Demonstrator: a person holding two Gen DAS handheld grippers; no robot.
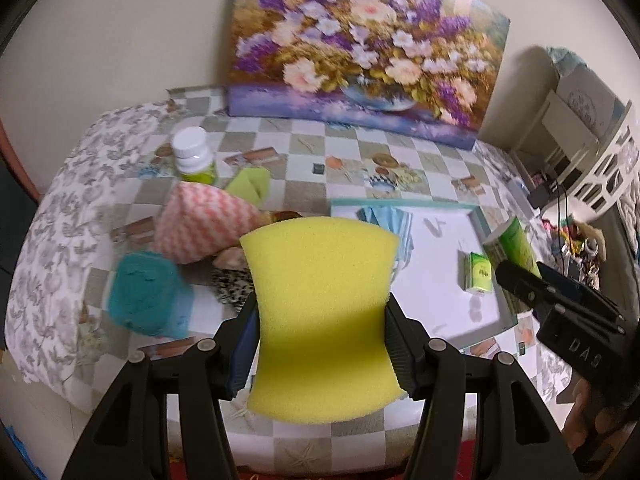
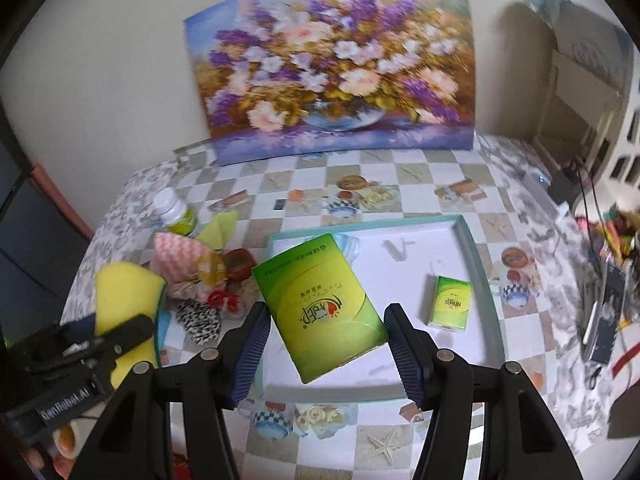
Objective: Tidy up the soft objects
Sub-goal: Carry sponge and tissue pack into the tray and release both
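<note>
My left gripper (image 1: 322,312) is shut on a yellow sponge (image 1: 320,280), squeezed at its waist and held above the table's front edge. My right gripper (image 2: 326,316) is shut on a large green tissue pack (image 2: 320,304), tilted over a white tray with a teal rim (image 2: 476,256). A small green tissue pack (image 2: 450,300) lies on the tray, and a blue face mask (image 1: 384,220) sits in its far left corner. Left of the tray lie a pink zigzag cloth (image 1: 196,224), a teal sponge (image 1: 144,296), a green cloth (image 1: 250,184) and a black-and-white fabric piece (image 1: 232,288).
A white-capped bottle (image 1: 194,156) stands at the back left. A flower painting (image 1: 360,48) leans against the wall behind the checked tablecloth (image 1: 304,148). White furniture (image 1: 580,132) and cables (image 2: 600,280) crowd the right side.
</note>
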